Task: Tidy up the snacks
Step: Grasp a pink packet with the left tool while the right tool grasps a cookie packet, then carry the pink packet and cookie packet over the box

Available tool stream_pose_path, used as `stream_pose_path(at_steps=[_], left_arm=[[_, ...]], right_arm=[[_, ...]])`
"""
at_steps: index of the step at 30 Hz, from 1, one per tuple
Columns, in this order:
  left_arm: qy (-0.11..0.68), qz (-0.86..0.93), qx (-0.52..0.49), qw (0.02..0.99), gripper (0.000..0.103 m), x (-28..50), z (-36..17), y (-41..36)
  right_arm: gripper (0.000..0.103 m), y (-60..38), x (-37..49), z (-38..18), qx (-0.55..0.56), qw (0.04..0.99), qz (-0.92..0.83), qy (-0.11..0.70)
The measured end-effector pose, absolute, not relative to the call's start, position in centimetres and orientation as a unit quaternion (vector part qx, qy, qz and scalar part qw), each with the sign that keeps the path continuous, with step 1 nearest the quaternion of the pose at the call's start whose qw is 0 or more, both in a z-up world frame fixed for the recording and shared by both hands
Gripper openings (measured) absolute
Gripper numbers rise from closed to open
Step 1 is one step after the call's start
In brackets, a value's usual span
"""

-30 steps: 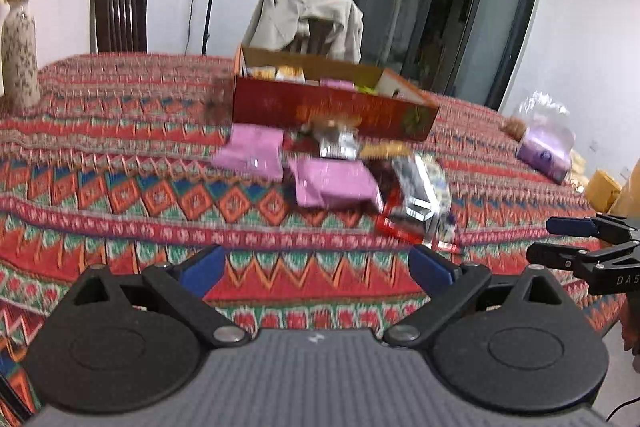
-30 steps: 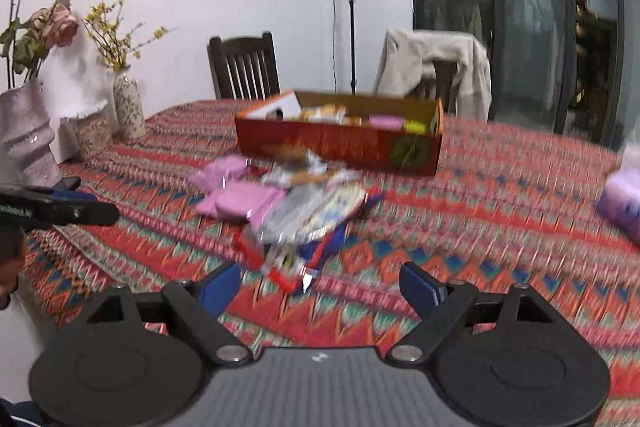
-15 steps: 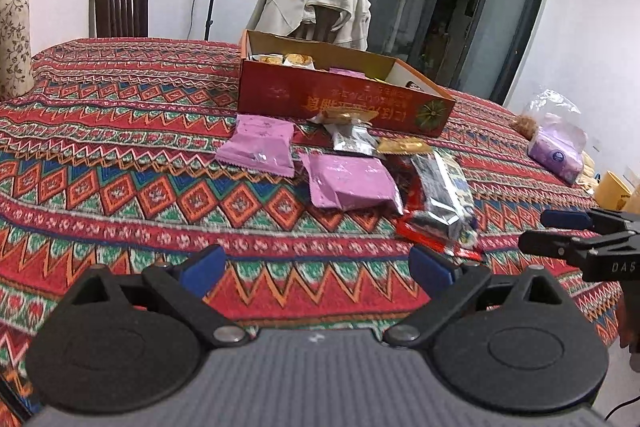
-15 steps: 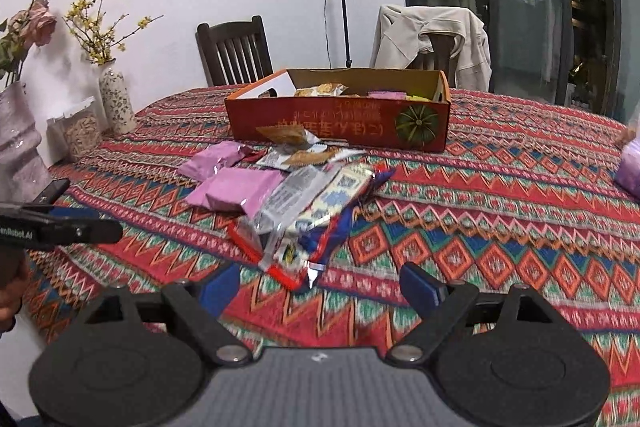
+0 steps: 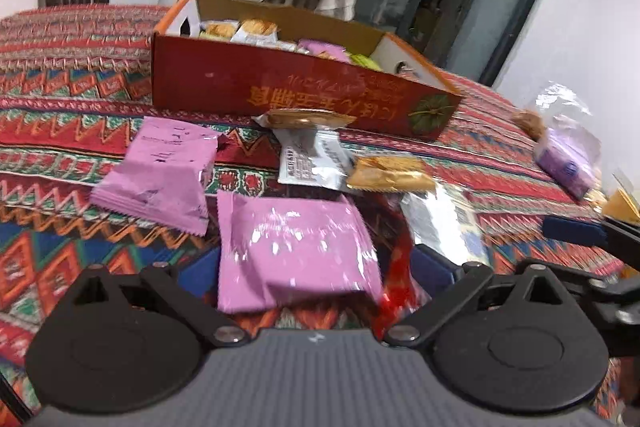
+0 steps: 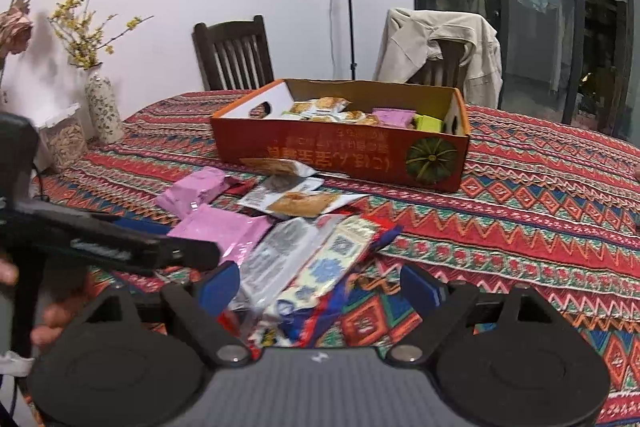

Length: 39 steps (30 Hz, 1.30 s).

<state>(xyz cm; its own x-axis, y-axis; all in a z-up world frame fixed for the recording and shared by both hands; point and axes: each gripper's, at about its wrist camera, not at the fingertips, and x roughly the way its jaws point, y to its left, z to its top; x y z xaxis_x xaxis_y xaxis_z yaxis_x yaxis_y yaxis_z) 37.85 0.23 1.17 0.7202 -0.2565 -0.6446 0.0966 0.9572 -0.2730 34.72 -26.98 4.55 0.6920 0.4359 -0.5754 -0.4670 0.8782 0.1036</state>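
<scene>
Loose snack packets [image 6: 296,203] lie in a pile on the patterned surface [image 6: 520,211], just in front of the open orange box [image 6: 344,151] that holds more. Left tongs [image 5: 316,267] stand wide around a pink packet [image 5: 296,251], pads apart from it. Right tongs [image 6: 320,283] stand wide over the long foil packets [image 6: 312,259], gripping nothing.

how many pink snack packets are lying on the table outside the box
2. One pink packet lies farther left on the tablecloth, in front of the red box. The other pink packet lies nearer, between the left gripper's open fingers. More may be hidden under the pile.
</scene>
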Motion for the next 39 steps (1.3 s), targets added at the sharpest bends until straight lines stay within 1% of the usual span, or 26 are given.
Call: stream_pose_path(at_steps=[2, 4, 6, 10, 15, 17, 18, 19, 21, 24, 31, 32, 33, 37, 39], left_arm=[[0.352, -0.079, -0.09, 0.928, 0.1, 38.5, 1.0, -0.4], [0.341, -0.079, -0.068, 0.934, 0.077, 38.3, 0.9, -0.8], [0.334, -0.092, -0.054, 0.936, 0.07, 38.0, 0.9, -0.9], [0.336, -0.09, -0.069, 0.935, 0.069, 37.2, 1.2, 0.6], [0.332, -0.073, -0.085, 0.937, 0.069, 36.3, 1.5, 3.0], [0.333, -0.071, -0.085, 0.936, 0.071, 36.0, 1.4, 3.6], [0.334, -0.072, -0.082, 0.936, 0.076, 36.0, 1.3, 3.8], [0.332, -0.072, -0.077, 0.937, 0.078, 35.9, 1.1, 3.9], [0.327, -0.071, -0.068, 0.94, 0.08, 35.8, 1.0, 3.6], [0.327, -0.079, -0.065, 0.939, 0.085, 36.0, 0.9, 3.1], [0.329, -0.078, -0.046, 0.94, 0.086, 35.4, 0.7, 2.3], [0.329, -0.076, -0.043, 0.94, 0.083, 35.3, 0.7, 2.2], [0.327, -0.073, -0.04, 0.941, 0.076, 35.1, 0.7, 2.1], [0.327, -0.064, -0.053, 0.941, 0.071, 34.6, 0.8, 2.2], [0.33, -0.059, -0.054, 0.941, 0.068, 34.4, 1.0, 2.0]], right_arm=[[0.087, -27.5, 35.5, 4.5, -0.019, 0.921, 0.237, 0.308], [0.087, -28.2, 36.7, 4.4, -0.002, 0.921, 0.234, 0.311], [0.087, -28.3, 38.2, 4.3, 0.025, 0.917, 0.241, 0.316], [0.087, -26.7, 41.7, 3.9, 0.057, 0.907, 0.263, 0.325], [0.087, -22.0, 46.0, 2.7, 0.027, 0.901, 0.273, 0.337], [0.082, -20.1, 47.0, 2.1, -0.014, 0.905, 0.255, 0.339], [0.075, -19.4, 47.3, 1.9, -0.034, 0.907, 0.244, 0.341], [0.067, -19.0, 47.3, 1.7, -0.049, 0.909, 0.237, 0.339], [0.066, -19.4, 47.2, 1.4, -0.056, 0.909, 0.235, 0.34], [0.066, -21.4, 46.6, 1.4, -0.057, 0.91, 0.214, 0.35], [0.069, -23.3, 45.2, 1.1, -0.079, 0.916, 0.165, 0.357], [0.069, -23.3, 45.1, 1.1, -0.085, 0.916, 0.159, 0.359], [0.07, -23.3, 45.0, 1.0, -0.089, 0.917, 0.153, 0.358], [0.079, -23.9, 44.6, 0.7, -0.095, 0.919, 0.131, 0.36], [0.079, -24.7, 44.4, 0.6, -0.083, 0.919, 0.129, 0.363]])
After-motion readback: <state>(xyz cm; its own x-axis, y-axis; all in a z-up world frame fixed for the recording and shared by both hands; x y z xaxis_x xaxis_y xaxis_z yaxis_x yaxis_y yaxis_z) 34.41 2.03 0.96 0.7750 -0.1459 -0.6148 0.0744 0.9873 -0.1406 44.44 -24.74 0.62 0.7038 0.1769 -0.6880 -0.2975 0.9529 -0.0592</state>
